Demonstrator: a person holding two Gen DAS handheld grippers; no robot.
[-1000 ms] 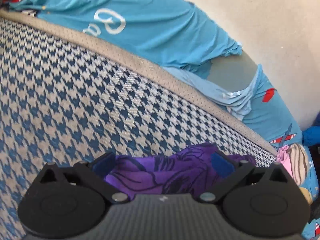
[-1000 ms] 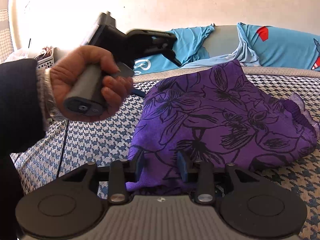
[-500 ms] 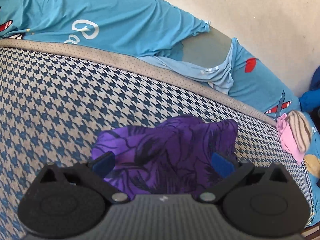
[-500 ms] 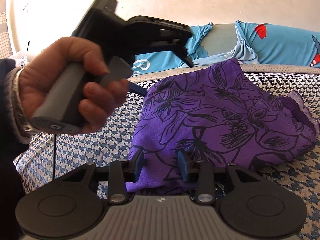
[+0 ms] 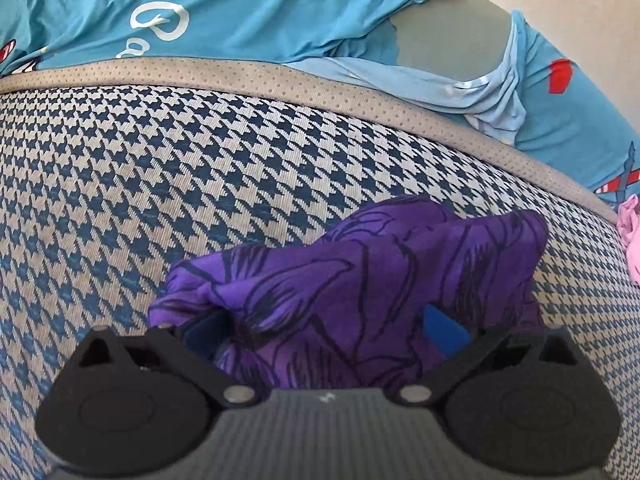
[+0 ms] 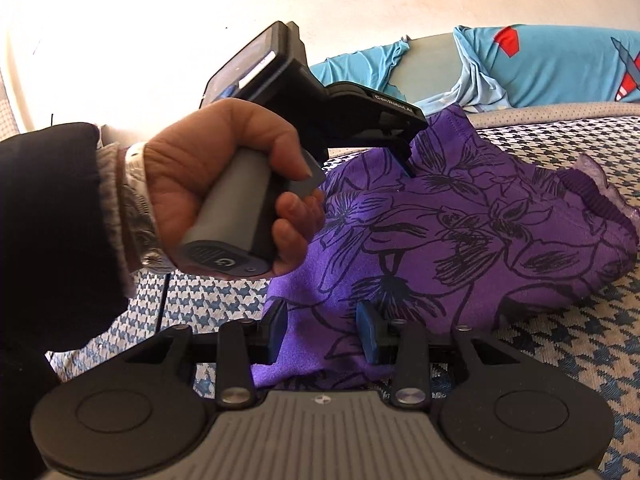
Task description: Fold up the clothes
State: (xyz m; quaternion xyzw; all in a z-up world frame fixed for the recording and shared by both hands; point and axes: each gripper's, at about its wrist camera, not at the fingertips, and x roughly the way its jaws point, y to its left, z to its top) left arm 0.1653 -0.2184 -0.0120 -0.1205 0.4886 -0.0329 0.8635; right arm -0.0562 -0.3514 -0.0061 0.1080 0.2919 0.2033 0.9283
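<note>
Left gripper (image 5: 326, 330) has its pads spread wide with a bunched corner of the purple top (image 5: 360, 280) between them; they do not look pressed onto the cloth, so I take it as released, though folds hide the left pad. Right gripper (image 6: 323, 330) has its pads partly closed on the top's near hem (image 6: 320, 360), apparently grasping it. The top lies crumpled on the houndstooth cover (image 5: 200, 168), with blue clothes (image 5: 240, 12) beyond the top along the wall. A hand (image 6: 224, 184) holds the left tool over the top's far side. Judged step: taking hold of two corners. Next, the left pads need to close, then both lift and spread the top flat.
</note>
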